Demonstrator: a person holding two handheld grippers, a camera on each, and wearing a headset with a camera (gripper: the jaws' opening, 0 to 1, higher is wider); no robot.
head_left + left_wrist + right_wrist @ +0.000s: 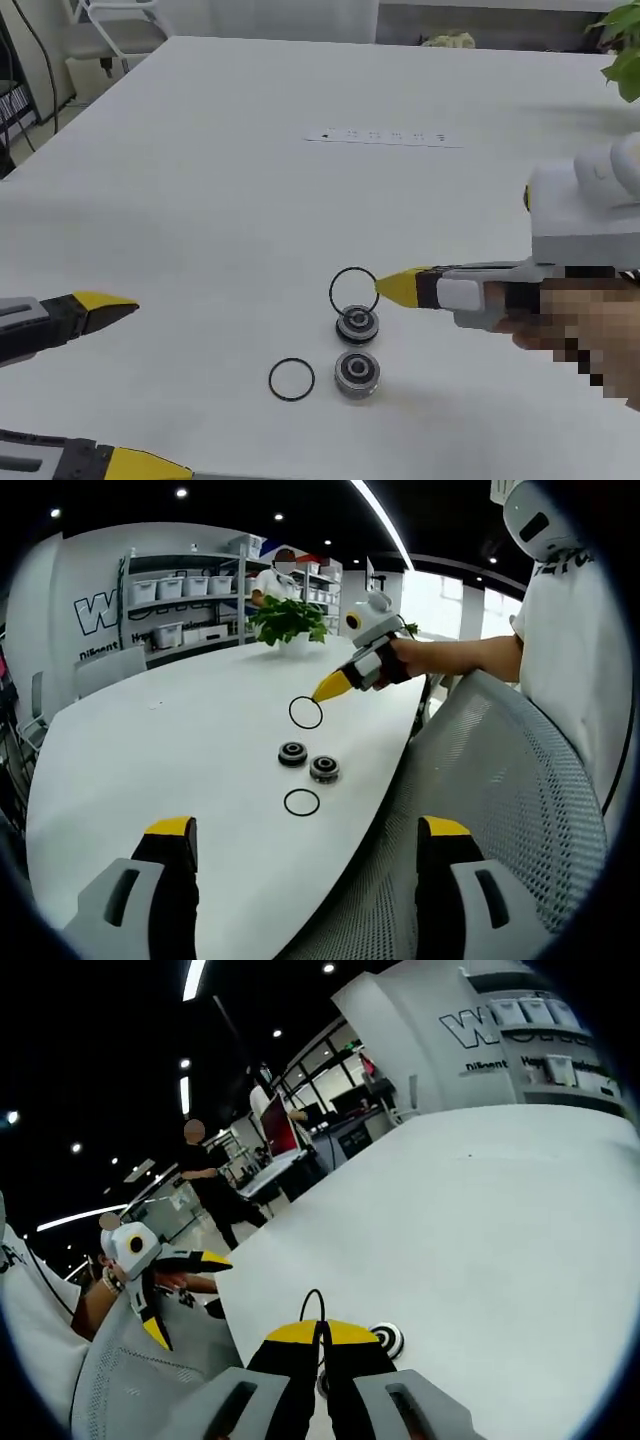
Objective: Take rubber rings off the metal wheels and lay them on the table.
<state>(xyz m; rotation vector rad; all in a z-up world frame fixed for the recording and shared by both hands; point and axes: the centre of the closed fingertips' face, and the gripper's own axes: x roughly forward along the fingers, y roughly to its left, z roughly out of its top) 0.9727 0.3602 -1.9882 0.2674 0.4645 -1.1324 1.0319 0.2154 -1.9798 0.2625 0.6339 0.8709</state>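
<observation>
Big white surface (pixel 200 180) fills the head view, bare all the way to its far edge, with open room on every side of the small cluster of parts near the front edge. The left gripper view adds what the head view can't give: the room beyond, with shelves (pixel 190 590) of bins along a white wall, a leafy plant (pixel 285 620) at the far end of the surface, and a grey mesh chair (pixel 490 780) just off the near edge beside the person's white shirt. The right gripper view faces the other way, onto a dark ceiling with strip lights and people standing at desks past the surface's edge. Now the tools. The left gripper (pixel 160 388) sits low at the left, well apart from the parts, its jaws spread wide with nothing between them. The right gripper (pixel 400 288) is at the right, jaws pinched together on a black rubber ring (pixel 353 290) that stands upright. Two metal wheels sit close together, the far wheel (pixel 357 322) and the near wheel (pixel 357 370). From the head view the held ring seems to overlap the far wheel, but the left gripper view shows it hanging clear above it. A second ring (pixel 291 379) lies flat on the surface, just left of the near wheel and not touching it.
</observation>
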